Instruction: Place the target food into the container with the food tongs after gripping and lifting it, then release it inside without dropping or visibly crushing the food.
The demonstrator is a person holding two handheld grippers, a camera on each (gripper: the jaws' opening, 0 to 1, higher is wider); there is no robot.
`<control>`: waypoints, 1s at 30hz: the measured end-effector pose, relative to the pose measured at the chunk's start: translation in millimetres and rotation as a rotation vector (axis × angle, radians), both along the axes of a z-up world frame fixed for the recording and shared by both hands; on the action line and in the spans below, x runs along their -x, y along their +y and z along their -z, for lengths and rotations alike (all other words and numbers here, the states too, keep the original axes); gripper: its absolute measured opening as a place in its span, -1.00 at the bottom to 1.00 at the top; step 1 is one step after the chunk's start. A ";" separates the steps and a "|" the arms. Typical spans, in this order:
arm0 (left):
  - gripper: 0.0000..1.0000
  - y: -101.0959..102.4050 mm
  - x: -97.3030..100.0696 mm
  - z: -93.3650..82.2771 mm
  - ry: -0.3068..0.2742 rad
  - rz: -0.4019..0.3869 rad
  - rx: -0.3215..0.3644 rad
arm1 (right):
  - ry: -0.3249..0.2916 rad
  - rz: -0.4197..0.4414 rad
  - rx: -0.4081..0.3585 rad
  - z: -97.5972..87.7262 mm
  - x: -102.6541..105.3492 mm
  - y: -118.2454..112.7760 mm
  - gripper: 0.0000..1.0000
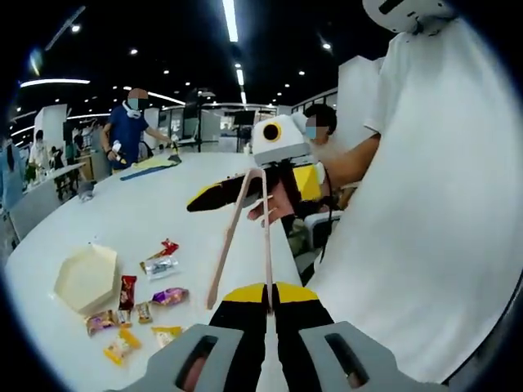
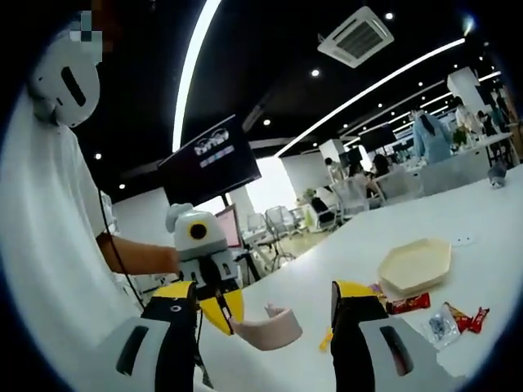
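Note:
Pale pink food tongs (image 1: pixel 237 237) stand above the white table (image 1: pixel 163 204), legs spread towards me. My left gripper (image 1: pixel 268 296) is shut on the tongs' right leg near its tip. The right gripper (image 1: pixel 260 192) faces me with its jaws open on either side of the tongs' hinge. In the right gripper view the curved hinge end of the tongs (image 2: pixel 270 328) lies between the wide-open jaws of my right gripper (image 2: pixel 263 298), and the left gripper (image 2: pixel 219 309) grips the tongs. A beige hexagonal container (image 1: pixel 86 278) (image 2: pixel 415 265) sits beside several wrapped snacks (image 1: pixel 159 265) (image 2: pixel 441 325).
A person in a white shirt (image 1: pixel 441 204) stands close at the table's edge. Other people (image 1: pixel 129 126) stand at the far end. A blue mat (image 1: pixel 151 167) lies far across the table. A dark monitor (image 2: pixel 208 163) hangs behind.

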State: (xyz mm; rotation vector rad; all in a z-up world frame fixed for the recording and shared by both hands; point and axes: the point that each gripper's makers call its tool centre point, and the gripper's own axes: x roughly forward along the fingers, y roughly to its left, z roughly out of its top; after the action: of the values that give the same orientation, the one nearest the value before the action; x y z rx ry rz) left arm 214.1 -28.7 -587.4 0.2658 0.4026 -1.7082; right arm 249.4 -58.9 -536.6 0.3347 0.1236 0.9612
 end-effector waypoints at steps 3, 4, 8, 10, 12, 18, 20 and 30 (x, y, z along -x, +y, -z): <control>-1.00 -3.1 0.2 -6.9 0.012 0.000 0.028 | -0.004 -0.028 -0.018 -2.3 0.2 4.7 0.02; -1.00 -3.9 -1.3 -9.1 0.022 -0.002 0.036 | -0.004 -0.032 -0.018 -3.0 -0.5 5.8 -0.03; -1.00 -4.7 1.3 -12.9 0.018 0.029 0.037 | -0.019 -0.053 -0.011 -6.6 -1.4 8.6 -0.16; -1.00 -3.6 4.7 -13.1 0.024 0.048 0.033 | -0.022 -0.055 0.001 -6.6 -1.7 9.9 -0.20; -1.00 -3.0 8.6 -15.3 0.042 0.068 0.053 | -0.032 -0.068 0.006 -6.9 1.1 11.4 -0.23; -1.00 0.1 13.0 -23.4 0.132 0.063 0.107 | -0.045 -0.097 -0.008 -12.5 10.0 19.1 -0.41; -1.00 -0.6 10.0 -24.5 0.149 0.043 0.120 | -0.032 -0.115 -0.032 -15.6 11.3 21.3 -0.50; -0.97 -8.9 -0.6 -9.3 0.311 -0.062 0.116 | 0.022 -0.093 -0.029 -2.2 2.5 12.0 -0.54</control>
State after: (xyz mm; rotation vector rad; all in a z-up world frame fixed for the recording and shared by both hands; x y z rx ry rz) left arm 214.8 -37.7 -578.1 -0.0981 0.5317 -1.7085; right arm 246.9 -47.0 -534.4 0.3689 0.1463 1.0522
